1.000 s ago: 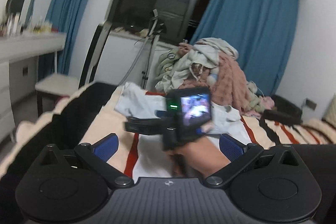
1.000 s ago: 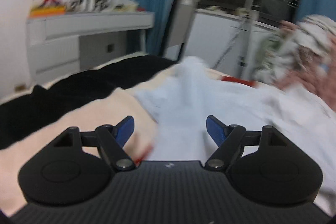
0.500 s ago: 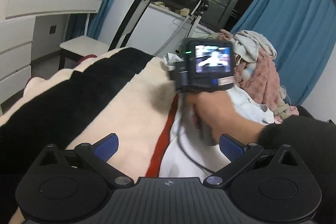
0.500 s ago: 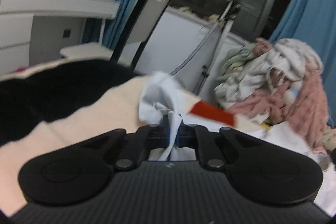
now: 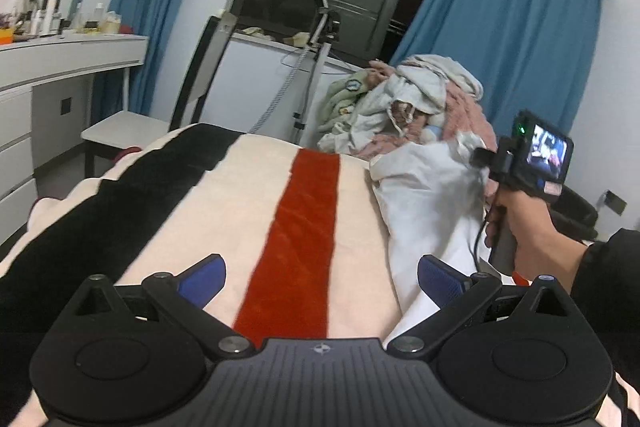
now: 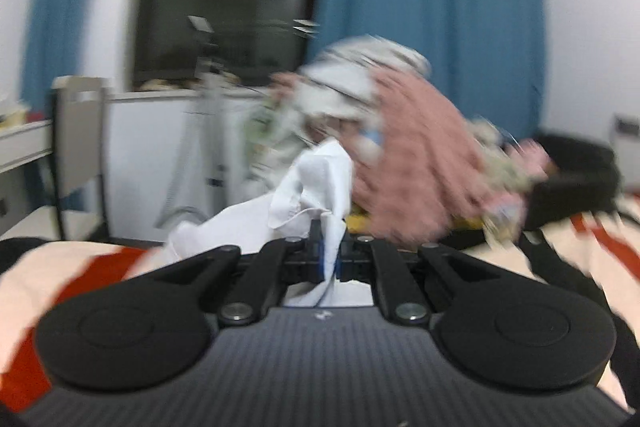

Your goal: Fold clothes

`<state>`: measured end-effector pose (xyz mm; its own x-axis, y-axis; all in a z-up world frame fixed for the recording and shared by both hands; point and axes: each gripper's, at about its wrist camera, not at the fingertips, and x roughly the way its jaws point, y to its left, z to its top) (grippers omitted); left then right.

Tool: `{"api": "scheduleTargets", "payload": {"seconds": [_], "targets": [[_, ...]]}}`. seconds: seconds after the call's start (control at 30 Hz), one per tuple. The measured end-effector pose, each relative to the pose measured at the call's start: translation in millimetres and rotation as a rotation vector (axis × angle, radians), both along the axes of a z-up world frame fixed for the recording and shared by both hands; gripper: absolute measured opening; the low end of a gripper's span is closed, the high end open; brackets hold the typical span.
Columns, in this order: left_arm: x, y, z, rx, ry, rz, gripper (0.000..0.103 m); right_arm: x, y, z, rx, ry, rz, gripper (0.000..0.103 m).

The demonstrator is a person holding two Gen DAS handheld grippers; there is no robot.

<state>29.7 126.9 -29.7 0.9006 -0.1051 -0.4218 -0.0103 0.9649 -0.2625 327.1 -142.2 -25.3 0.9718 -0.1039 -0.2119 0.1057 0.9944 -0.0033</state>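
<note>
A white garment [image 5: 424, 195] lies on the right side of the striped bed cover [image 5: 224, 203], one end lifted. My right gripper [image 6: 326, 259] is shut on a bunched fold of that white garment [image 6: 316, 179], which stands up in front of its jaws. In the left wrist view a hand [image 5: 528, 223] holds the right gripper [image 5: 478, 157] at the garment's raised end. My left gripper [image 5: 320, 277] is open, low over the cream and red stripes, with nothing between its blue pads.
A heap of unfolded clothes [image 5: 412, 107], white, green and pink, sits at the far end of the bed. A white desk [image 5: 60, 63] with bottles and a chair [image 5: 132, 131] stand left. Blue curtains [image 5: 496, 59] flank a dark window. A black bag [image 6: 572, 183] lies far right.
The right gripper shut on the white garment and has carried it to the right across the bed, lifting one end. The left gripper stays open, and its view has swung left of the garment.
</note>
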Motion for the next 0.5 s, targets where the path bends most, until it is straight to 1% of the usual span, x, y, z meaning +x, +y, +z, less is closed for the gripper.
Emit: {"api": "scheduleTargets", "payload": {"seconds": [0.1,0.13,0.17,0.2,0.23,0.27,0.3,0.4,0.5], "targets": [[7,-8,-5,0.0,0.007,-0.033,0.103,-4,-14,-7,0.039,0.019,0.023,0.012],[10,-10,-8,-0.004,0.014,-0.039,0.103,-6,-19,-9,0.053,0.025,0.031,0.019],[13,-11,-10,-0.008,0.021,-0.046,0.103,-7,-24,-11,0.066,0.032,0.039,0.038],[16,-12,-13,-0.009,0.026,-0.055,0.103,-9,-29,-14,0.079,0.038,0.046,0.05],[18,-14,-15,-0.011,0.031,-0.065,0.103,-10,-33,-16,0.092,0.044,0.054,0.076],[21,-15,-17,-0.009,0.035,-0.073,0.103,-11,-38,-18,0.105,0.051,0.062,0.088],[22,-17,-18,0.002,0.033,-0.08,0.103,-13,-43,-21,0.118,0.057,0.069,0.086],[23,-22,-18,0.021,0.021,-0.098,0.103,-17,-57,-27,0.157,0.075,0.092,0.086],[19,-26,-15,0.023,0.013,-0.116,0.103,-56,-59,-8,0.176,0.044,0.114,0.086]]}}
